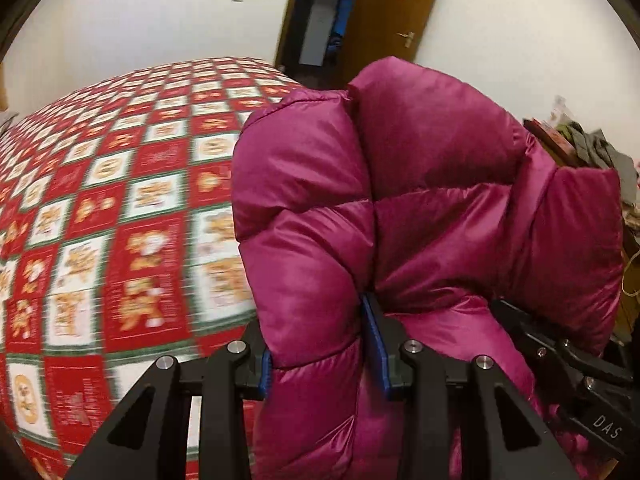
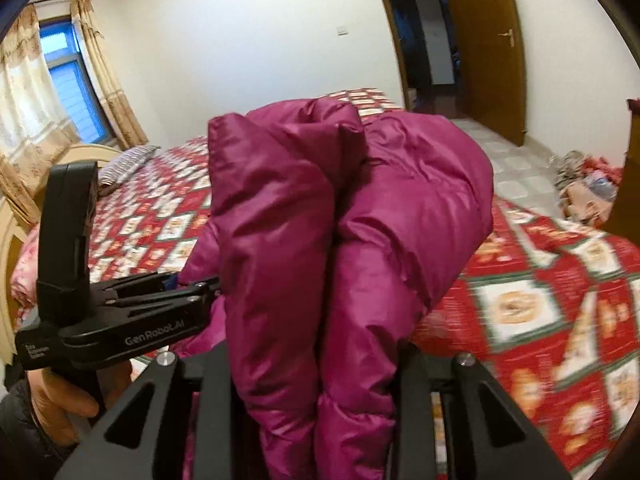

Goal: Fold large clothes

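Magenta down jacket [image 1: 400, 208] hangs bunched above the patterned bed [image 1: 120, 208], pinched in both the left gripper [image 1: 324, 364] and the right gripper [image 2: 320, 364], jaws closed on padded folds at 6 o'clock. Folding looks barely begun; laying flat remains.

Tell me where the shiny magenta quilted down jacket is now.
The magenta down jacket is clamped by both the left gripper and the right gripper, above the red patchwork bedspread.

I can't see the right gripper [image 2: 320, 376] fingers, buried in jacket [image 2: 344, 216]; bedspread [image 1: 120, 208] print motion-blurred, floor pile [image 2: 584, 184] unreadable.
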Available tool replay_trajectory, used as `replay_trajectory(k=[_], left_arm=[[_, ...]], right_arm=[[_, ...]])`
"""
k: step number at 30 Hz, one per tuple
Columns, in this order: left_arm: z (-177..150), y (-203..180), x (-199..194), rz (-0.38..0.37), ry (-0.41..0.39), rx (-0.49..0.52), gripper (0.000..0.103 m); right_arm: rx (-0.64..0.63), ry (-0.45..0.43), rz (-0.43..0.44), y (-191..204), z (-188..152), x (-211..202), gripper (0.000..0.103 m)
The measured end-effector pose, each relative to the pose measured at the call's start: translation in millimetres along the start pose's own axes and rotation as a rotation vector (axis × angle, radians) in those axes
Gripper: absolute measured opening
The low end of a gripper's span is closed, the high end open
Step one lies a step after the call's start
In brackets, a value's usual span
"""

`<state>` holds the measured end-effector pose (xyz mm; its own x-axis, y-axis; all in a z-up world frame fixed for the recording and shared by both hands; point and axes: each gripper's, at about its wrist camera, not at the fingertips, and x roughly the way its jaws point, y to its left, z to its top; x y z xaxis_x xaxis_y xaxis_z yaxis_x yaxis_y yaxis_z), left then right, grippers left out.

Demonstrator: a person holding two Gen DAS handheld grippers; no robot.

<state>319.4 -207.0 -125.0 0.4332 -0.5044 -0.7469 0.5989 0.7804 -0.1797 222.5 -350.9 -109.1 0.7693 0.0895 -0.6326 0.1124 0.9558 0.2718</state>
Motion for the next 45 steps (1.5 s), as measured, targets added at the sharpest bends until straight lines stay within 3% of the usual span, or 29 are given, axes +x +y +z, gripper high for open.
replay_trajectory(k=[5,9,13,17,19,21,23,26,28,30,34,36,38,45], left_arm=[[-5,-29,32,0.017,0.046,0.044,0.039],[-10,-40,60,0.089,0.056,0.098,0.039],[-12,-47,66,0.148,0.034,0.156,0.039],[-20,-49,75,0.200,0.001,0.181,0.042],[-22,-54,77,0.225,-0.016,0.204,0.042],[-24,-58,76,0.240,-0.029,0.232,0.042],[-24,-57,73,0.237,-0.036,0.236,0.043],[-23,-56,71,0.231,-0.036,0.224,0.043],[-24,-59,72,0.246,-0.040,0.233,0.044],[-25,-61,71,0.261,-0.045,0.241,0.044],[-26,-62,69,0.273,-0.047,0.250,0.045],[-26,-62,69,0.277,-0.048,0.254,0.046],[-27,-63,68,0.278,-0.051,0.257,0.046],[-28,-66,70,0.290,-0.064,0.263,0.049]], right_arm=[[0.070,0.043,-0.033,-57,-9,10,0.033],[0.132,0.087,-0.052,-88,-26,33,0.033],[0.198,0.078,-0.030,-108,-34,38,0.032],[0.214,0.104,-0.042,-104,-34,37,0.033],[0.207,0.111,-0.064,-102,-34,36,0.038],[0.198,0.104,-0.108,-99,-32,25,0.053],[0.188,0.074,-0.142,-99,-34,4,0.060],[0.154,-0.037,-0.240,-90,-27,-37,0.060],[0.152,-0.110,-0.271,-80,-16,-58,0.054],[0.144,-0.142,-0.249,-69,-2,-64,0.039],[0.158,-0.054,-0.258,-61,21,-22,0.032],[0.208,0.014,-0.241,-73,15,0,0.026],[0.239,0.081,-0.285,-83,5,15,0.023],[0.235,0.107,-0.392,-88,-25,20,0.020]])
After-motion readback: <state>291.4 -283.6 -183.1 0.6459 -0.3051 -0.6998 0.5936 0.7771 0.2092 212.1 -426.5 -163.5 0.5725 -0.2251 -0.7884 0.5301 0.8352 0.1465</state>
